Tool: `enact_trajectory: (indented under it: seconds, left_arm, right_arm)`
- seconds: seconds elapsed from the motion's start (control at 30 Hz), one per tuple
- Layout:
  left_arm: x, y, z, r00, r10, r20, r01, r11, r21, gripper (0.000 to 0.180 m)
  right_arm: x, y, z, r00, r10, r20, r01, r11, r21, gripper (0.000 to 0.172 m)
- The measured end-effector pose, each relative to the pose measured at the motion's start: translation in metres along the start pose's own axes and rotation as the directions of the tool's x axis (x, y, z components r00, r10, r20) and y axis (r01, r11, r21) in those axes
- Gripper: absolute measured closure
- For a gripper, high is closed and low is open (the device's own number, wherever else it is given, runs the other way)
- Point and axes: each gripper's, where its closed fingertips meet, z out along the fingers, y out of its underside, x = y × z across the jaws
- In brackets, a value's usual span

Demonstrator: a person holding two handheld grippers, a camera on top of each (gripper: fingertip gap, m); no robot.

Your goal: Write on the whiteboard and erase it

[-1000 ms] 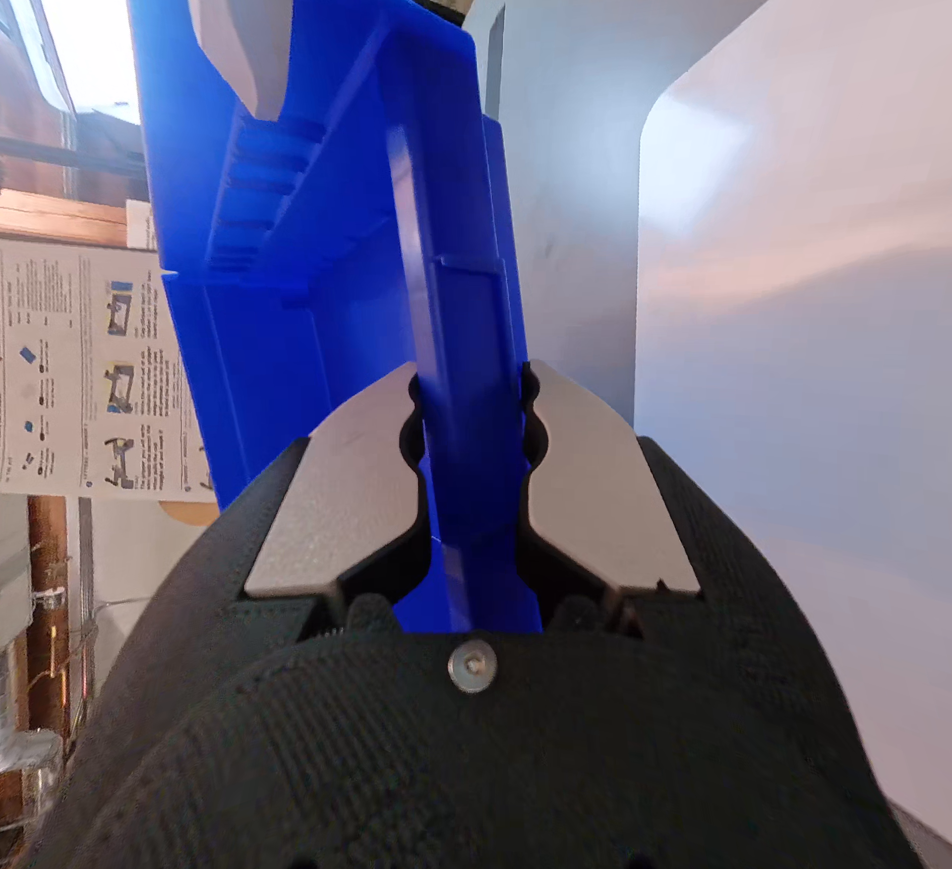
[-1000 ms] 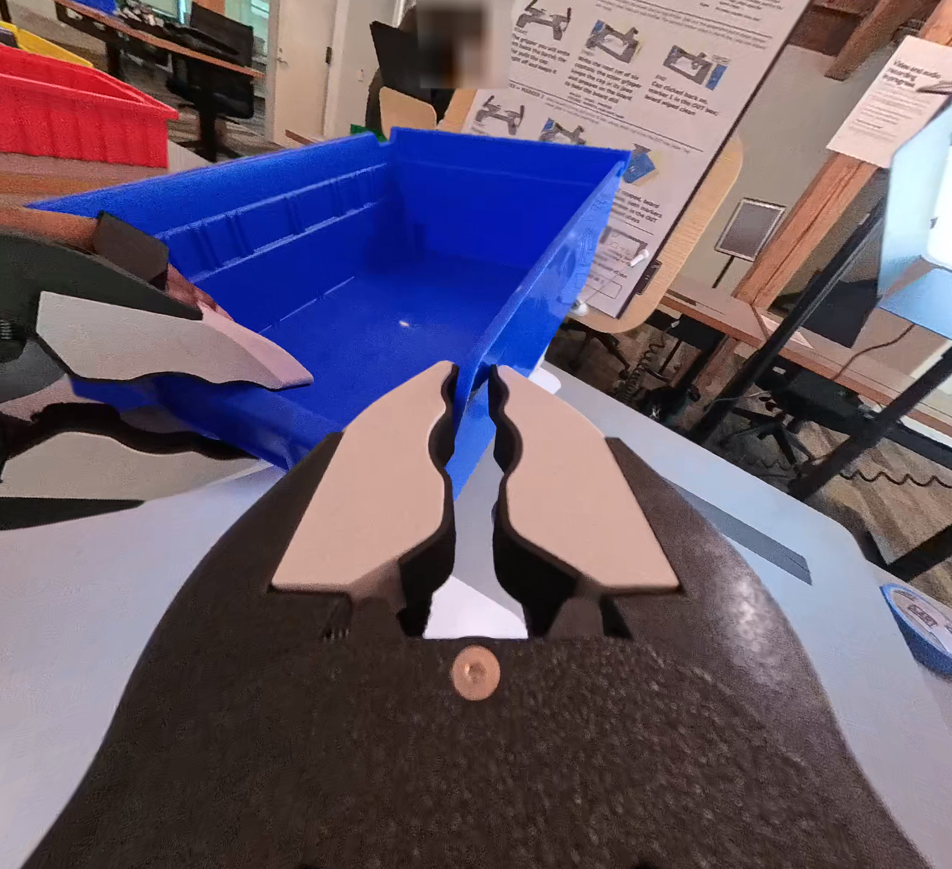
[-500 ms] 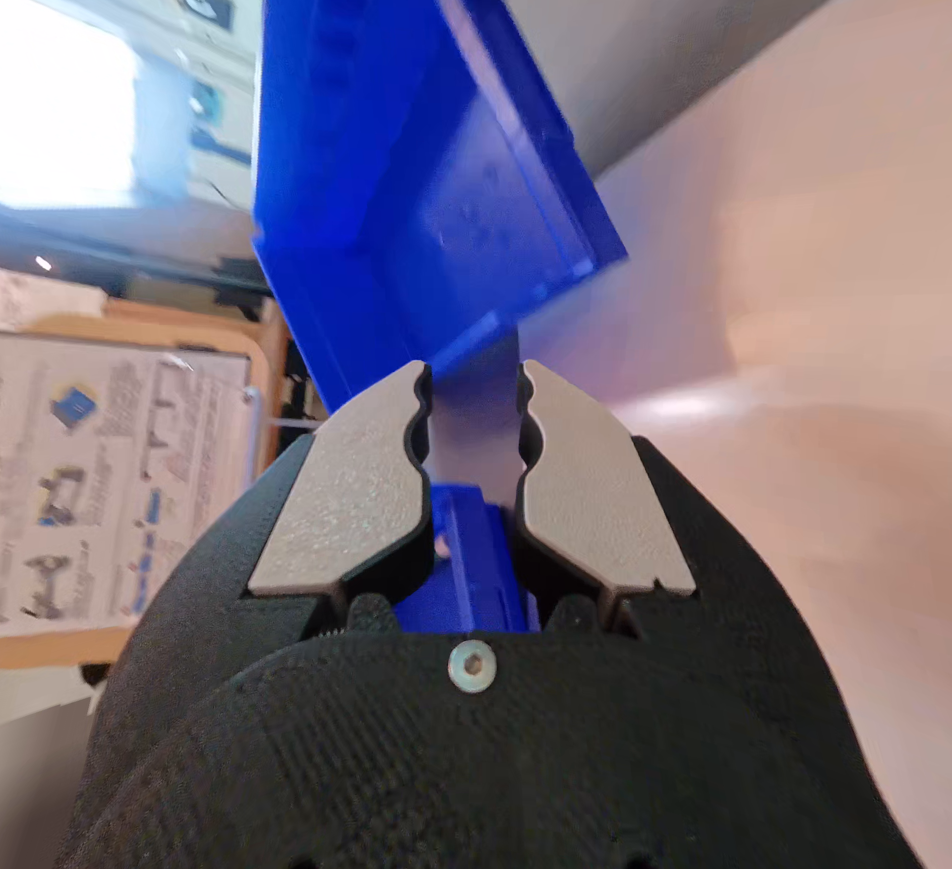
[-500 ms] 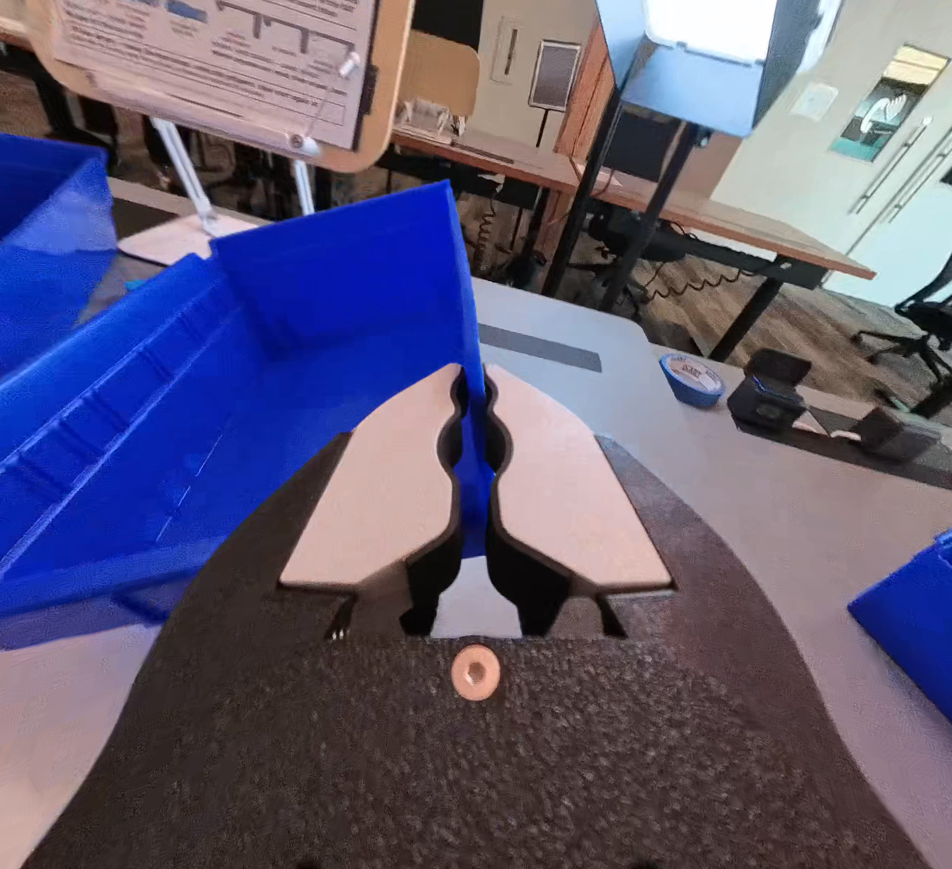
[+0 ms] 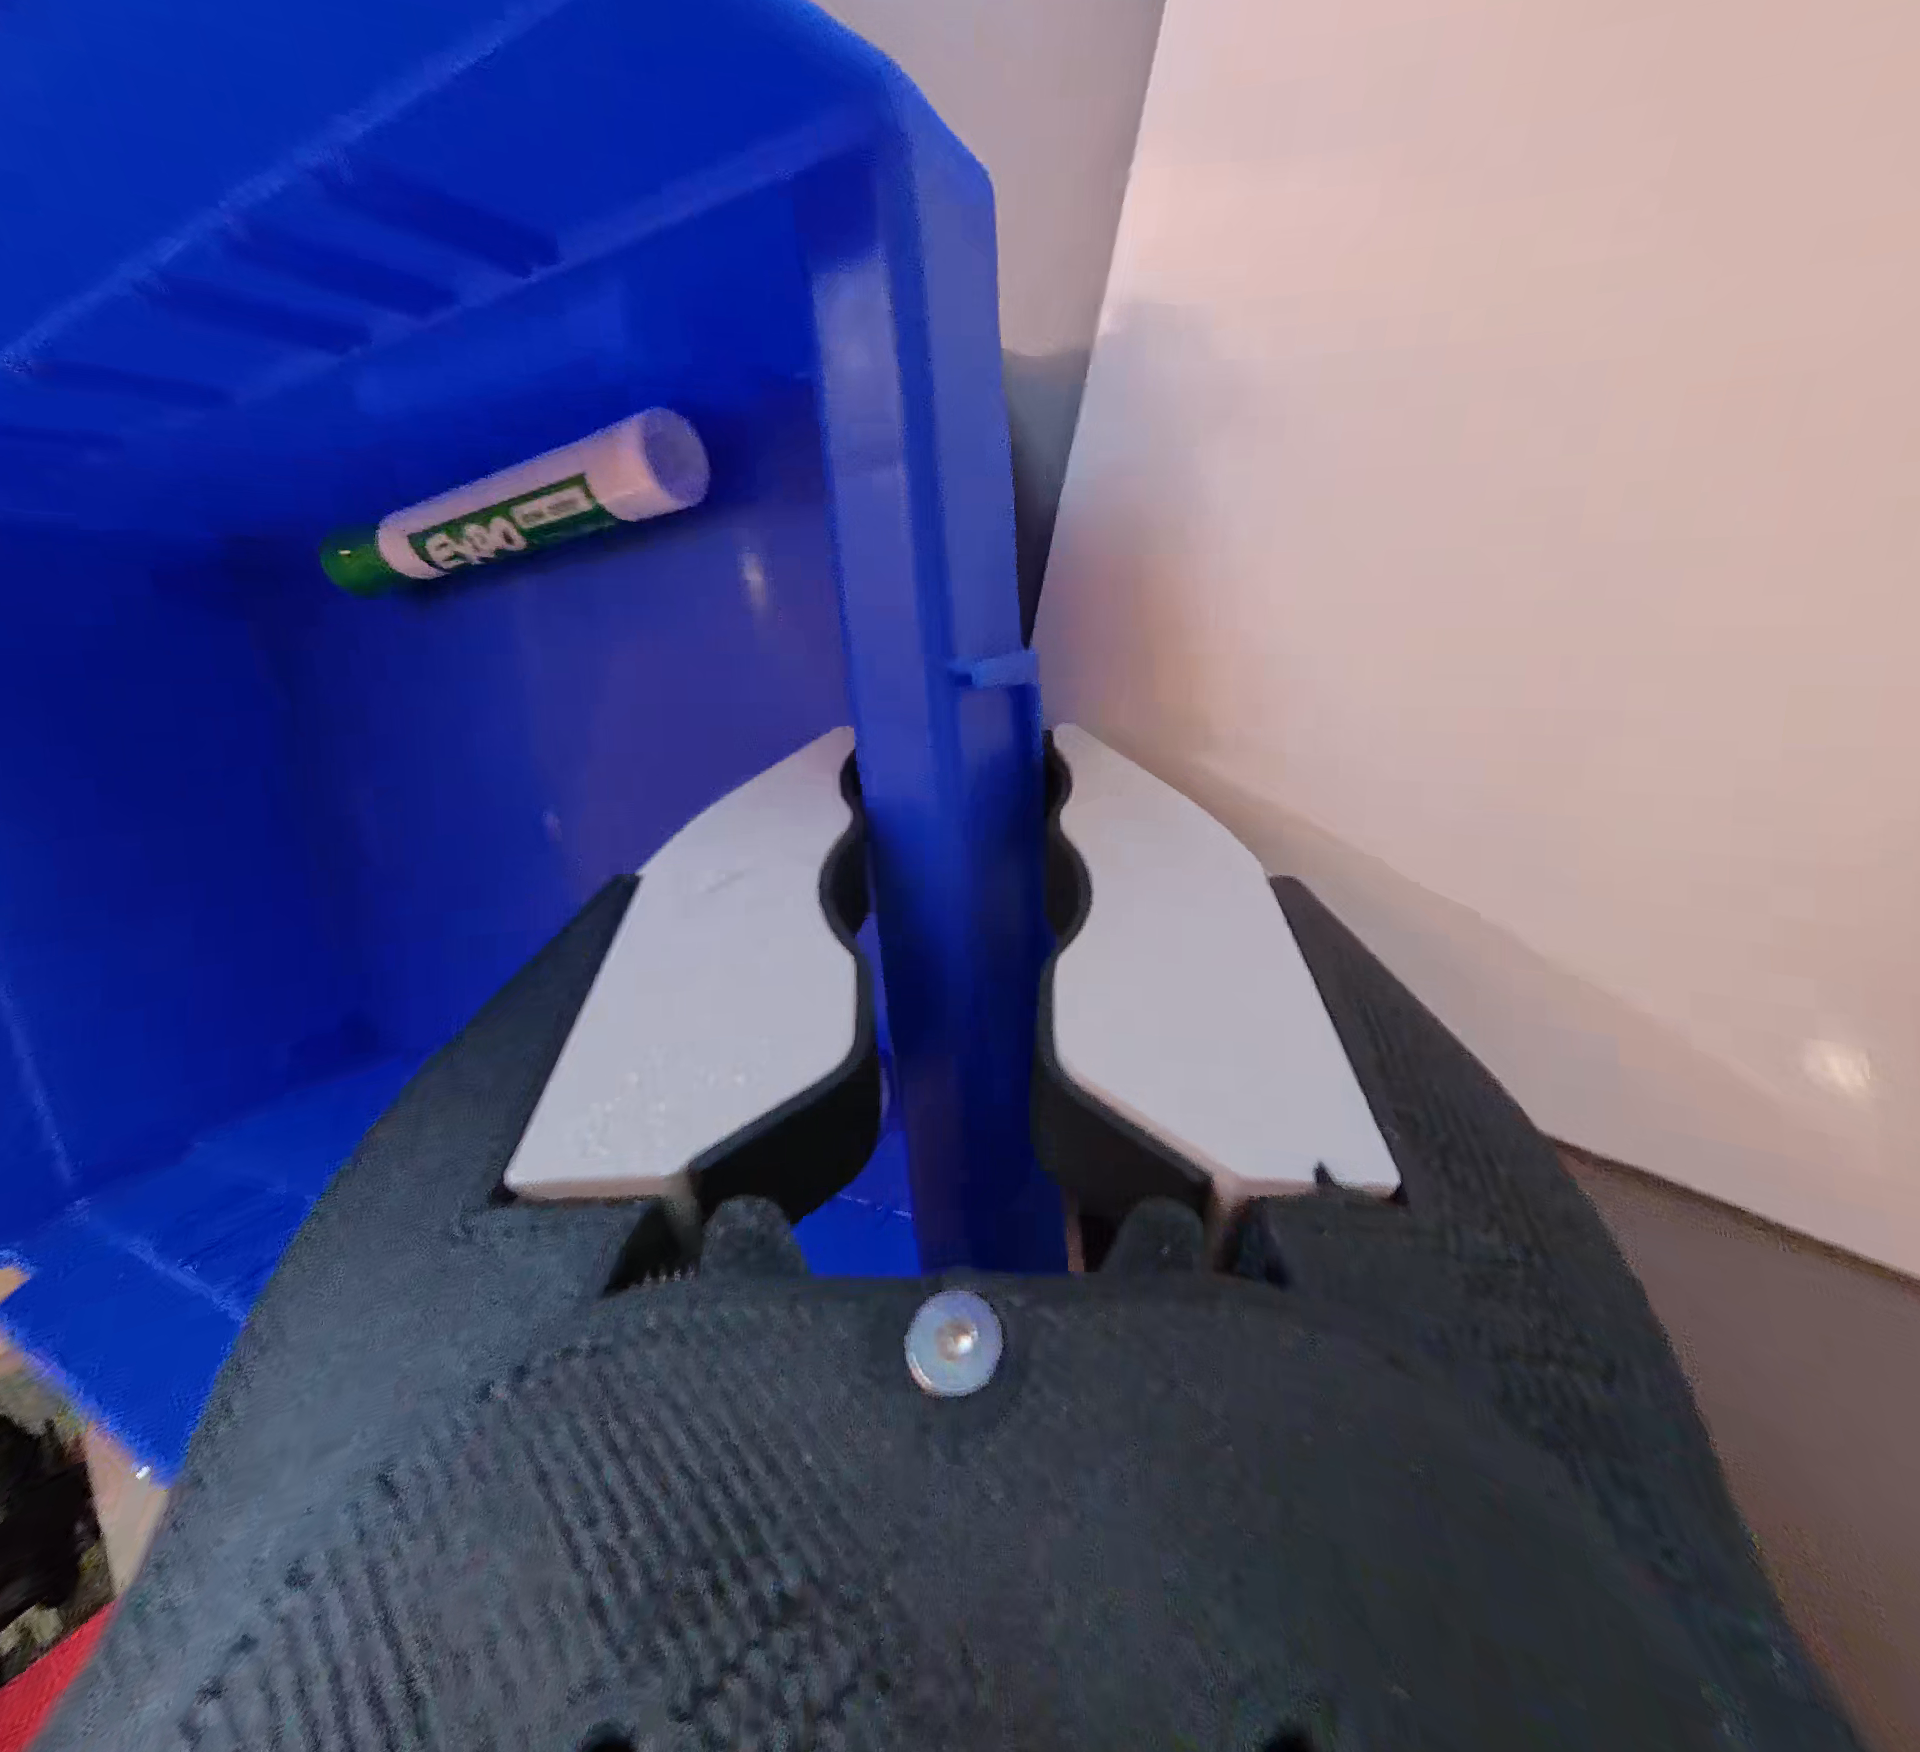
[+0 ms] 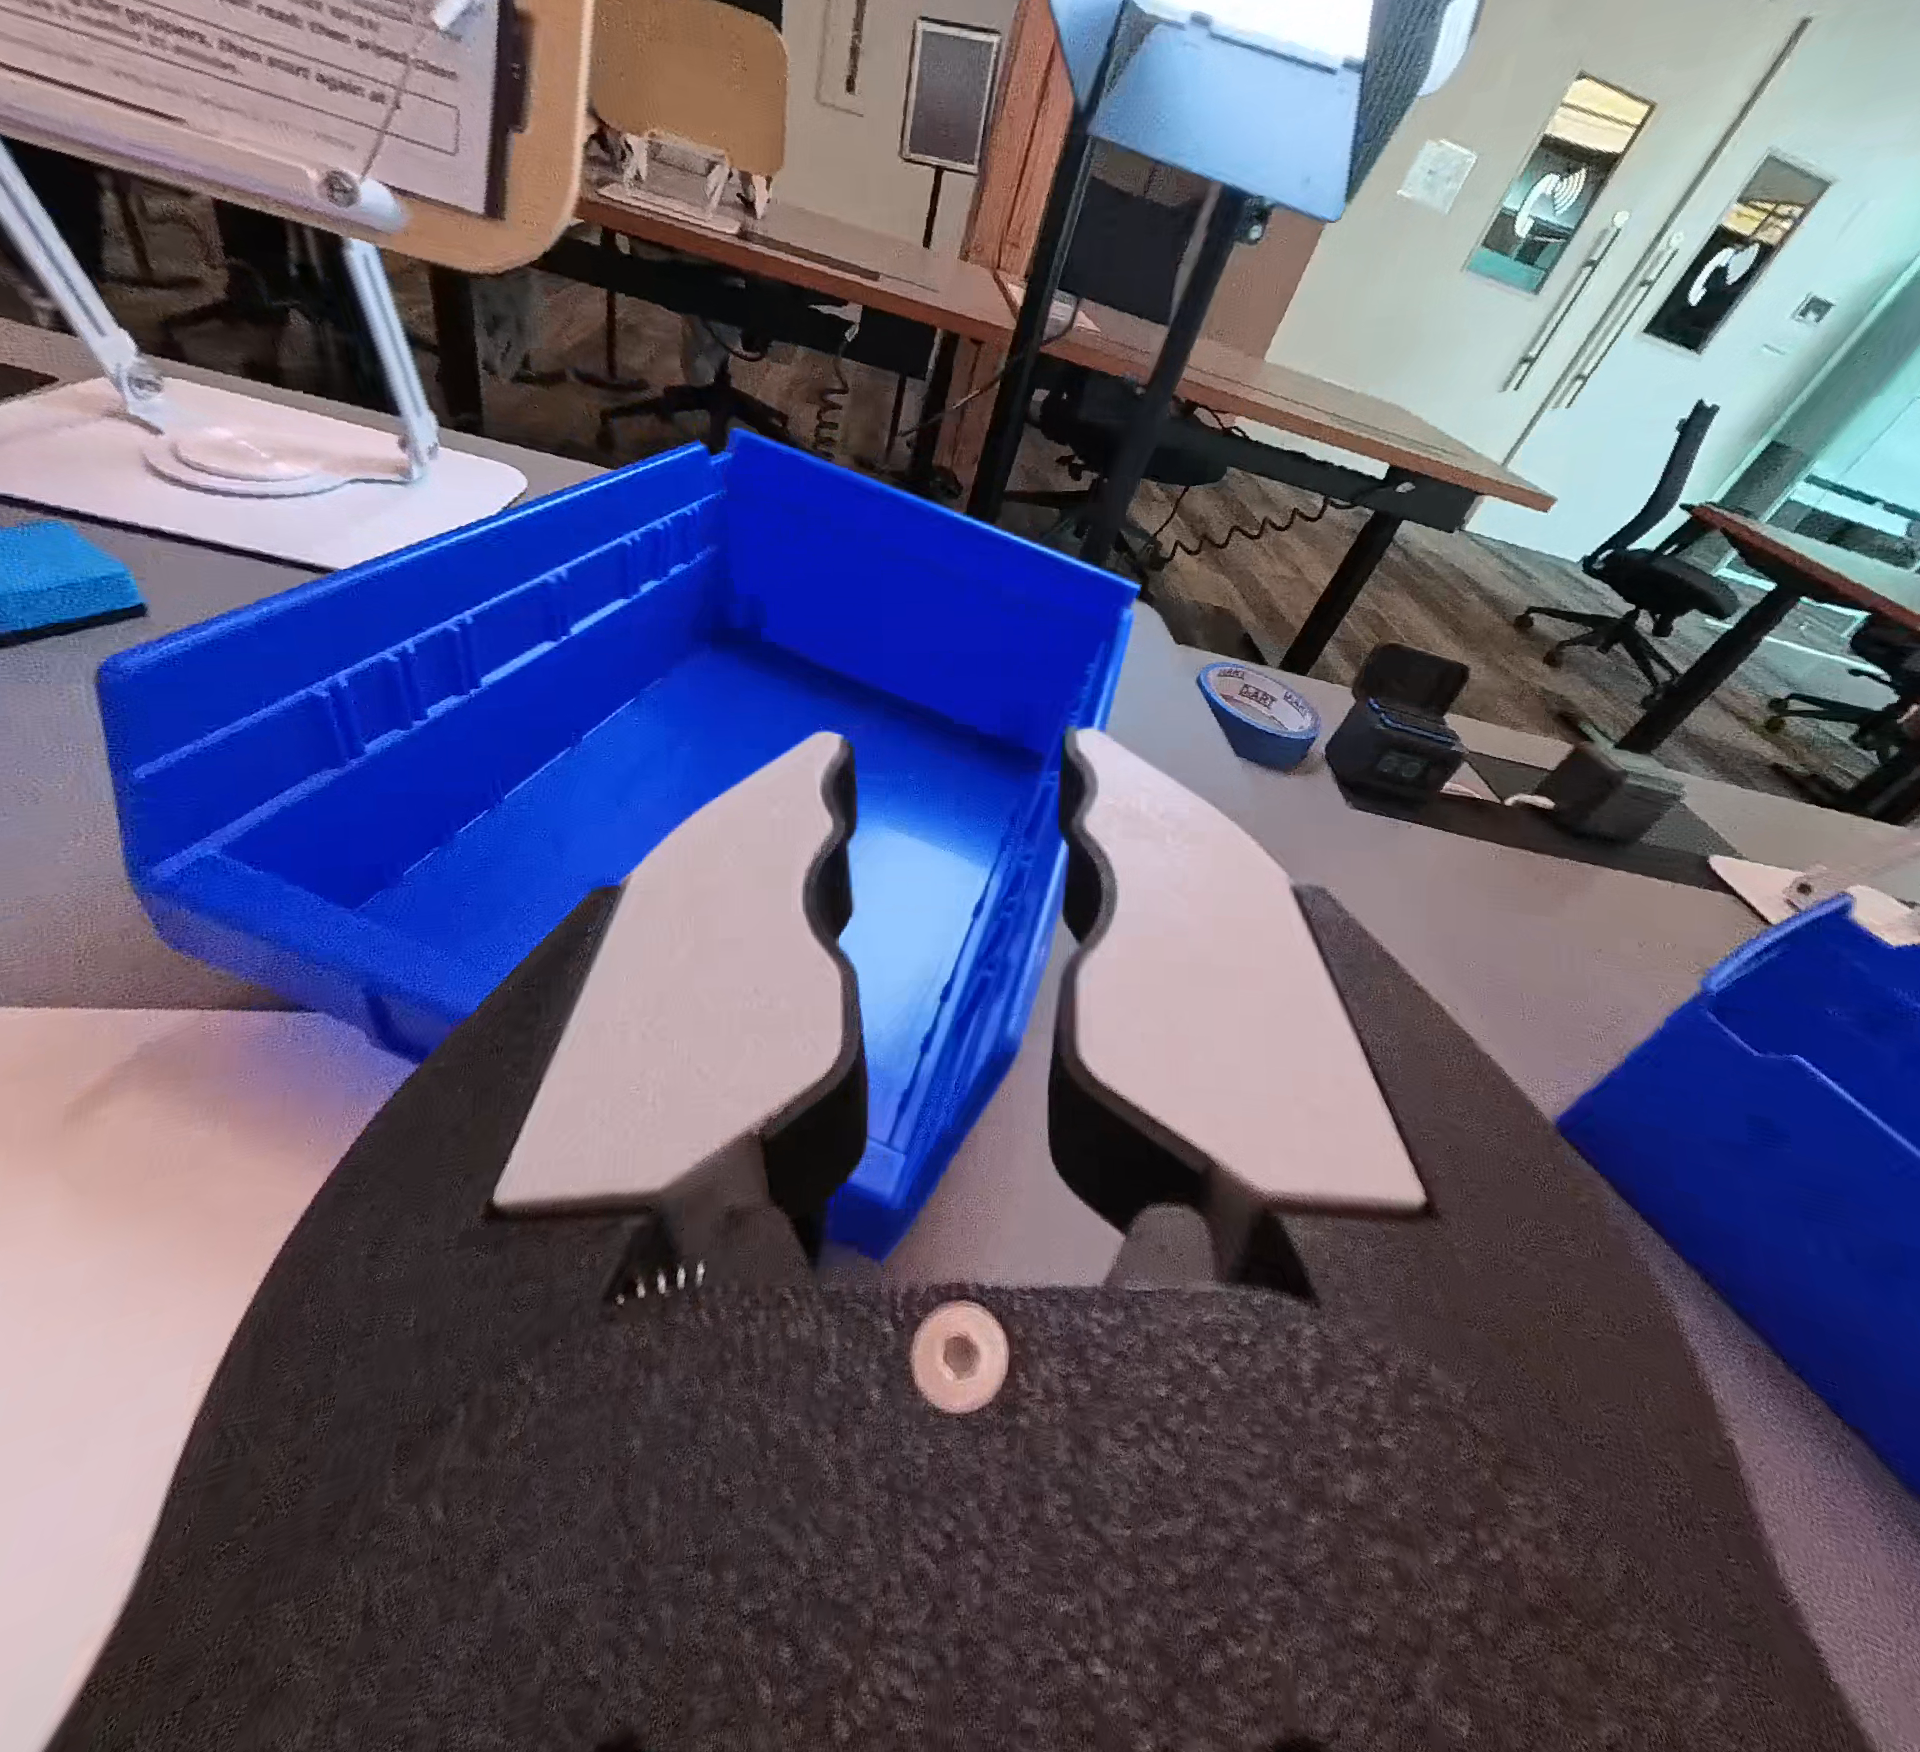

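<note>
In the left wrist view my left gripper (image 5: 951, 746) is shut on the upright side wall of a blue bin (image 5: 416, 144). A whiteboard marker (image 5: 520, 518) with a green cap lies inside that bin. The white whiteboard (image 5: 1507, 455) lies just to the right of the bin. In the right wrist view my right gripper (image 6: 956, 746) is open above the near end of an empty blue bin (image 6: 914, 601) that rests on the grey table. The bin's right wall stands between the fingers, and the pads do not press on it. The whiteboard's corner (image 6: 135, 1235) shows at the lower left.
A blue eraser pad (image 6: 57, 580) lies at the far left beside a white stand base (image 6: 260, 476) that carries a poster board. A blue tape roll (image 6: 1257, 715) and a black case (image 6: 1397, 736) sit to the right. Another blue bin (image 6: 1787, 1162) stands at the right edge. The left gripper's tips are roughly 40 cm from the right gripper's.
My right gripper was shut on the empty bin's wall and has opened; that bin now rests on the table. The left view swung round, and the marker now shows inside the held bin.
</note>
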Motion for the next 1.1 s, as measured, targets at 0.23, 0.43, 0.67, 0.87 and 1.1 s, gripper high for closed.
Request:
enact_trajectory:
  seconds: [0.23,0.43,0.67,0.87,1.1]
  left_arm:
    - [-0.011,0.026,-0.003,1.000,-0.012,0.005,0.012,1.000,0.013,0.150]
    - [-0.010,0.060,-0.013,0.997,-0.063,0.046,0.064,0.998,-0.017,0.150]
    - [-0.018,0.106,-0.032,0.985,-0.150,0.089,0.150,0.989,0.002,0.150]
    - [-0.038,0.126,-0.065,0.969,-0.208,0.136,0.192,0.974,0.120,0.149]
    - [-0.047,0.154,-0.030,0.976,-0.065,0.206,0.070,0.997,-0.017,0.149]
  right_arm:
    - [-0.036,0.005,0.002,0.986,-0.125,0.115,0.123,0.992,0.026,0.140]
    - [-0.078,0.011,-0.004,0.944,-0.139,0.298,0.141,0.990,0.015,0.146]
    - [-0.115,0.033,-0.001,0.885,-0.246,0.396,0.282,0.959,-0.034,0.140]
    - [-0.129,0.047,0.004,0.861,-0.268,0.433,0.322,0.945,-0.056,0.140]
    - [-0.131,0.054,0.004,0.850,-0.289,0.440,0.353,0.933,-0.071,0.138]
